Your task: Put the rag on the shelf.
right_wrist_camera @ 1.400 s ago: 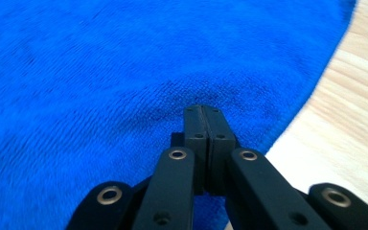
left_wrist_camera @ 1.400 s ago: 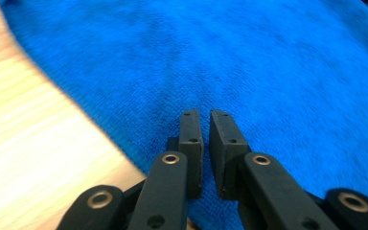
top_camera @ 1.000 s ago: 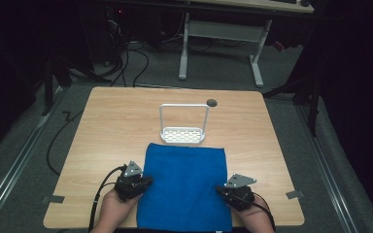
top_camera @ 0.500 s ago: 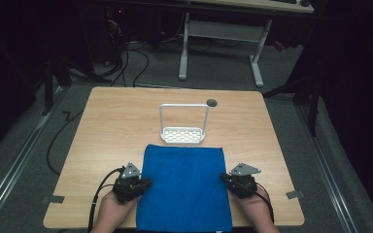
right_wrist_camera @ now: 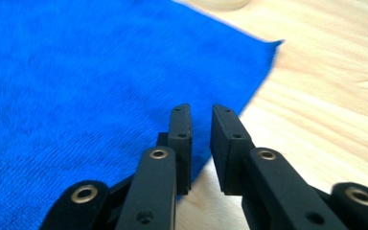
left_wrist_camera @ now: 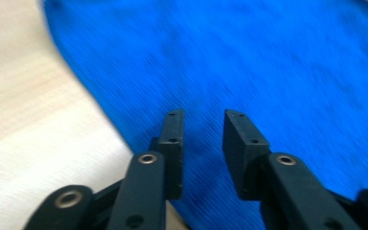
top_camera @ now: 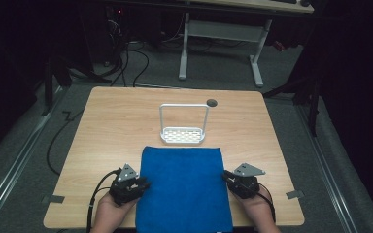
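Observation:
A blue cloth lies flat on the wooden table, and its near end reaches the front edge. My left gripper sits at the cloth's left edge. Its jaws have just been opening and stand apart over the blue cloth with nothing pinched between them. My right gripper sits at the cloth's right edge. Its jaws have also just been opening, and a narrow gap shows above the hem of the cloth, empty.
A white perforated rack with a tall wire frame stands just beyond the cloth's far edge. A dark cable hole lies behind it. Bare wood runs to both sides. Cables and a desk frame sit on the floor beyond.
The right gripper has edged a little up the table along the cloth's right edge. The left hand and the cloth look the same.

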Demonstrator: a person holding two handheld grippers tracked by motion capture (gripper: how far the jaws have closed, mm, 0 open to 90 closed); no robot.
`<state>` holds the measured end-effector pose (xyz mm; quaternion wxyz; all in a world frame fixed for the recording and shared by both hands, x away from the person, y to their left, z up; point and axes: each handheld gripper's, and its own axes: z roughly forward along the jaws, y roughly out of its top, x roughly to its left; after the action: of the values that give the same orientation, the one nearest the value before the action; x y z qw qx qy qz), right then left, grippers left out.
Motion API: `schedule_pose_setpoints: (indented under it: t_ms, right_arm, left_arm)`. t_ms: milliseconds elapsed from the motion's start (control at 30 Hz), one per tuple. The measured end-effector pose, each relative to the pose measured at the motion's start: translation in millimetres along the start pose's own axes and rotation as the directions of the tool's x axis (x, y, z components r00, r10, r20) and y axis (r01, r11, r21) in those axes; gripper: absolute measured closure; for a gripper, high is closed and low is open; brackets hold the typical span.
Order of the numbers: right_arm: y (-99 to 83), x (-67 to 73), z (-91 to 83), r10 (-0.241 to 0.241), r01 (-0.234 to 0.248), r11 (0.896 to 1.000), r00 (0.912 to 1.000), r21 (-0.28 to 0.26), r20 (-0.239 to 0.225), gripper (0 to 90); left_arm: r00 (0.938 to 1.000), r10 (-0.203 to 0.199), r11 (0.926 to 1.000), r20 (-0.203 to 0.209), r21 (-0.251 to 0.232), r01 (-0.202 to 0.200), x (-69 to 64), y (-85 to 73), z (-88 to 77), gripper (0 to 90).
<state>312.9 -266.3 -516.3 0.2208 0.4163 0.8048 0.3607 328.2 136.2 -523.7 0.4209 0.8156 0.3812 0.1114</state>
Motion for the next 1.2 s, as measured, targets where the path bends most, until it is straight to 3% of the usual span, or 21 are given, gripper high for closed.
schedule_pose_setpoints:
  t_ms: [133,233,433,667,900,967,1200]
  right_arm:
    - [-3.8,-9.8,-4.2,0.043,-0.042,0.999,0.9990,-0.024,0.014,73.9]
    - [-6.1,-14.9,-5.7,0.060,-0.060,0.998,0.9980,-0.026,0.017,71.6]
    - [-5.9,-15.2,-9.3,0.040,-0.040,0.998,0.9991,-0.039,0.012,70.4]
    - [-7.3,-17.9,-10.9,0.042,-0.042,0.998,0.9991,-0.040,0.001,69.3]
    - [-8.0,-20.8,-10.9,0.050,-0.050,0.998,0.9988,-0.036,-0.001,67.8]
    - [-8.0,-20.9,-10.6,0.044,-0.044,0.998,0.9990,-0.037,-0.002,67.7]
    - [-8.6,-20.0,-9.2,0.040,-0.040,0.999,0.9992,-0.027,-0.005,67.7]
  left_arm:
    - [0.9971,-0.028,0.9972,-0.071,-0.071,0.023,14.7,4.0,-1.8,64.9]
    - [0.9921,-0.059,0.9960,-0.111,-0.073,0.051,28.3,8.4,4.4,63.0]
    - [0.9856,-0.101,0.9928,-0.135,-0.077,0.092,41.5,19.4,16.5,62.2]
    - [0.9791,-0.063,0.9972,-0.193,-0.051,0.055,48.5,42.8,39.1,62.6]
    - [0.9787,-0.065,0.9971,-0.195,-0.050,0.057,53.5,52.1,53.0,65.6]
    - [0.9759,-0.072,0.9972,-0.206,-0.032,0.067,55.7,52.2,58.0,65.4]
    - [0.9789,-0.081,0.9967,-0.188,-0.011,0.080,61.8,54.8,69.5,62.9]
